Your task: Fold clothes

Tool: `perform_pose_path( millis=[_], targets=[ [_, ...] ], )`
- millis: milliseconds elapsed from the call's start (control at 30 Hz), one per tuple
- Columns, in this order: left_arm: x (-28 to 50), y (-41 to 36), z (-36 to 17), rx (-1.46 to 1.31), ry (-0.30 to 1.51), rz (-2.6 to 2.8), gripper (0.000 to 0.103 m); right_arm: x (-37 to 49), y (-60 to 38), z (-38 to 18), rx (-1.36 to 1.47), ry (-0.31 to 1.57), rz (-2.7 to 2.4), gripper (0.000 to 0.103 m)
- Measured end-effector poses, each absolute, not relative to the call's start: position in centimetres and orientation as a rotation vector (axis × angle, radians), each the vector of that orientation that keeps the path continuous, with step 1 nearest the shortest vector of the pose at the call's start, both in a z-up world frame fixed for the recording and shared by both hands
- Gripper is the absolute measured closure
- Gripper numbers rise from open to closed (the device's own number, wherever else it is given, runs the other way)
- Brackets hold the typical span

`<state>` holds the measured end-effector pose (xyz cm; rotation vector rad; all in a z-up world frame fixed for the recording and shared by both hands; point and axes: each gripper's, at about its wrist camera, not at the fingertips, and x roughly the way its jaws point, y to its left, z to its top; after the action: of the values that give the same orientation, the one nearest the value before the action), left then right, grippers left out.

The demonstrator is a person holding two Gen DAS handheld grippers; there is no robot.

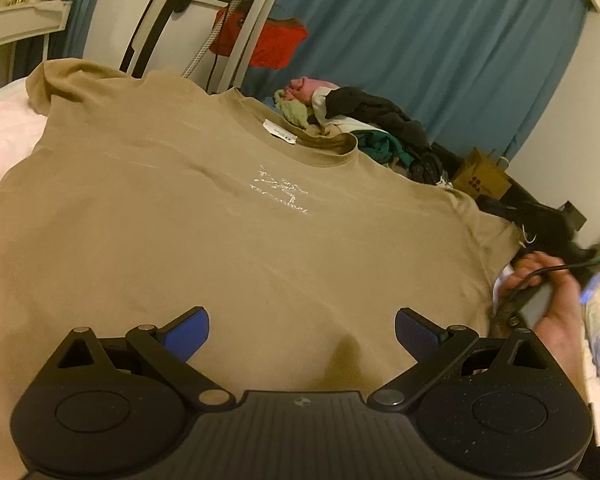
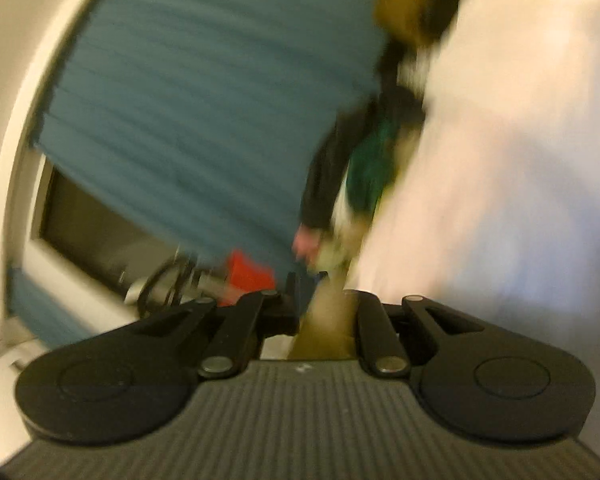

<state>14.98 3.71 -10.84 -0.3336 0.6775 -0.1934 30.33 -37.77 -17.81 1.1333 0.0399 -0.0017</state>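
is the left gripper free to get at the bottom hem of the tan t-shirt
Probably yes. The left tongs are open and hover right over the lower part of the flat tan cotton t-shirt; nothing lies on the cloth between them and it.

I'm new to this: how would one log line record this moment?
stage: fold start | tan T-shirt: spread flat | left claw: open, above hem | right claw: shut on tan cloth, blurred
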Motion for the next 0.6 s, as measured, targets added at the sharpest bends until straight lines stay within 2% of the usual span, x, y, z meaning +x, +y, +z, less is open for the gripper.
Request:
perform_pose_path(
  millis=[133,267,300,333,367,400,433,600],
  targets=[
    [14.8,3.1,-10.7,-0.304,0.668,-0.201,0.003,27.3,-41.0,-17.9,1.141,-0.045,-0.196,0.090],
    [14.2,2.7,-10.3,-0.275,0.650,-0.211,0.003,26.3,-42.6,-19.2,1.237,0.054,-0.259,0.086],
    [14.0,2.7,-10.1,-0.267,0.643,-0.213,0.003,26.6,-42.5,-19.5,1.261,0.099,-0.230,0.082],
    [13.8,2.6,-9.9,-0.258,0.634,-0.213,0.003,27.0,-42.1,-19.8,1.286,0.145,-0.192,0.061],
    [13.5,2.6,-9.7,-0.250,0.625,-0.214,0.003,27.3,-41.6,-20.0,1.307,0.188,-0.157,0.034],
    [13.3,2.5,-9.5,-0.244,0.617,-0.214,0.003,27.4,-41.0,-20.0,1.315,0.216,-0.134,0.024],
    [13.1,2.5,-9.3,-0.240,0.610,-0.214,0.003,27.1,-40.3,-19.9,1.306,0.232,-0.123,0.020],
    [12.3,3.6,-8.4,-0.287,0.606,-0.209,0.003,25.9,-38.5,-20.4,1.209,0.351,-0.184,0.021]
  ],
)
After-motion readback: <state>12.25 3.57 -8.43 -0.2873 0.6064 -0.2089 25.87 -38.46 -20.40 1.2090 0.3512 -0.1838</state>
